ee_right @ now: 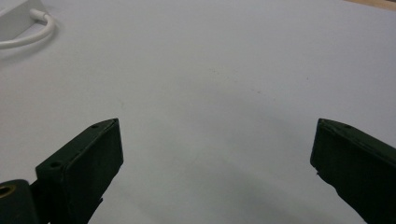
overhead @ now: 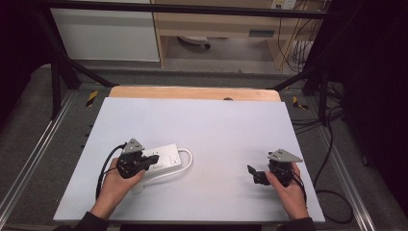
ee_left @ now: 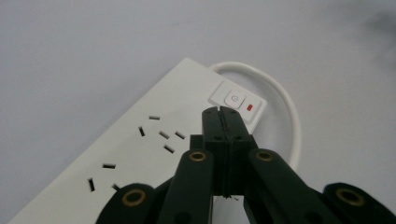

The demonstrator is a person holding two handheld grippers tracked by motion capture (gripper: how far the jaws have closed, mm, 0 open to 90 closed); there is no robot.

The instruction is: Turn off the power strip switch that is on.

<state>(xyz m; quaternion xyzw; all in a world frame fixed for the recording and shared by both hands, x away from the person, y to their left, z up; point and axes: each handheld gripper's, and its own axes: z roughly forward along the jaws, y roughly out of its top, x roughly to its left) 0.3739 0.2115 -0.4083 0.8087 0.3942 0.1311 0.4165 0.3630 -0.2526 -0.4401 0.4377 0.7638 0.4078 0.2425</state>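
Showing red switch light [ee_left: 251,108], L gripper [ee_left: 225,112] view

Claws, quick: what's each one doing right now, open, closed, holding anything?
Left claw: closed, empty, tips over the power strip near its switch.
Right claw: open, empty.

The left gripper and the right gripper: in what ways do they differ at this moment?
The left gripper has its jaws shut together; the right gripper has its jaws wide apart. The left gripper's tips are over the white power strip, close to its power switch; the right gripper is above the bare white table, away from the strip. Both have black jaws, and a hand holds each.
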